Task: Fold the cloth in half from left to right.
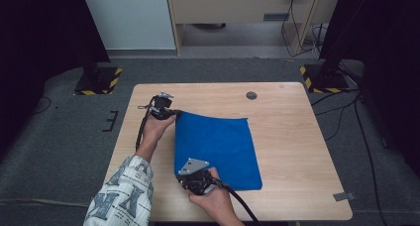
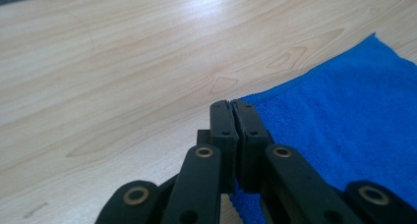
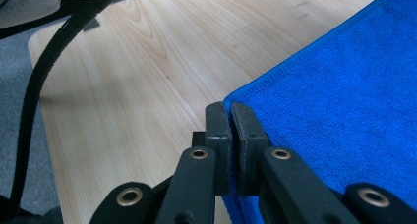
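A blue cloth (image 1: 218, 149) lies spread on the wooden table (image 1: 297, 151). My left gripper (image 1: 172, 113) pinches the cloth's far left corner, its jaws shut on the edge of the blue cloth (image 2: 344, 121). At the near left corner my right gripper (image 1: 184, 174) is shut on the same cloth (image 3: 344, 101), and the hem runs between its pads. In both gripper views the held corners are lifted slightly off the wood. Left gripper (image 2: 231, 104) and right gripper (image 3: 227, 107) each hold the cloth at the tips.
A small dark round cap (image 1: 251, 95) is set in the table near the far edge. The left gripper's black cable (image 3: 34, 86) trails over the table's near left side. Yellow-black striped stand bases (image 1: 99, 80) sit on the grey floor beyond the table.
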A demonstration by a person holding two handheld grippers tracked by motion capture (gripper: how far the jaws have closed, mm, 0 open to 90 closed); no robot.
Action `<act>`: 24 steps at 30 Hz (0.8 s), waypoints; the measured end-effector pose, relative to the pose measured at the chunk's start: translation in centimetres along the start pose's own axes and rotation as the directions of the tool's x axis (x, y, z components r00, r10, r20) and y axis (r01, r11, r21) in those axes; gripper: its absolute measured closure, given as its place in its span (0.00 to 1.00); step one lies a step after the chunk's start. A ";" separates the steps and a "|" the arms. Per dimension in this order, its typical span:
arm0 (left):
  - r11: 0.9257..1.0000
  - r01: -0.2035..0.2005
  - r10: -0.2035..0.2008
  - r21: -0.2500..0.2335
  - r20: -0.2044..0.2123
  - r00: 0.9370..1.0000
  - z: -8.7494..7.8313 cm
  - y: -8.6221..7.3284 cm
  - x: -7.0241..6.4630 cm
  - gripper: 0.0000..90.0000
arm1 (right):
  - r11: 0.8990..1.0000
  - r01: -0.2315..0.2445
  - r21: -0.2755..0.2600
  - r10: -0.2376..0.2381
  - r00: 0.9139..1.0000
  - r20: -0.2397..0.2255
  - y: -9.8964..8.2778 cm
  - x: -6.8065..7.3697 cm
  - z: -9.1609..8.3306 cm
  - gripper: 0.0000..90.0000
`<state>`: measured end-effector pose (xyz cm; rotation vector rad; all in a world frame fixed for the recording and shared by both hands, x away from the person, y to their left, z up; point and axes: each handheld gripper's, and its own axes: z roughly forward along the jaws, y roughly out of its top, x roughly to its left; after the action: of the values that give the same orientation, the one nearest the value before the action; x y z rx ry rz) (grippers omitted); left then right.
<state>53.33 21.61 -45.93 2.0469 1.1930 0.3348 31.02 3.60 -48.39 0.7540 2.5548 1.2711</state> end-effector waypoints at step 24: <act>0.999 -0.026 0.026 0.019 0.018 1.000 -1.4 0.8 1.3 0.98 | 0.998 -0.004 -0.068 0.006 1.000 0.020 2.2 1.8 0.9 0.97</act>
<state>53.77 23.16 -44.58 2.0794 1.1641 0.3175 30.58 6.24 -47.10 0.7561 2.4817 1.3377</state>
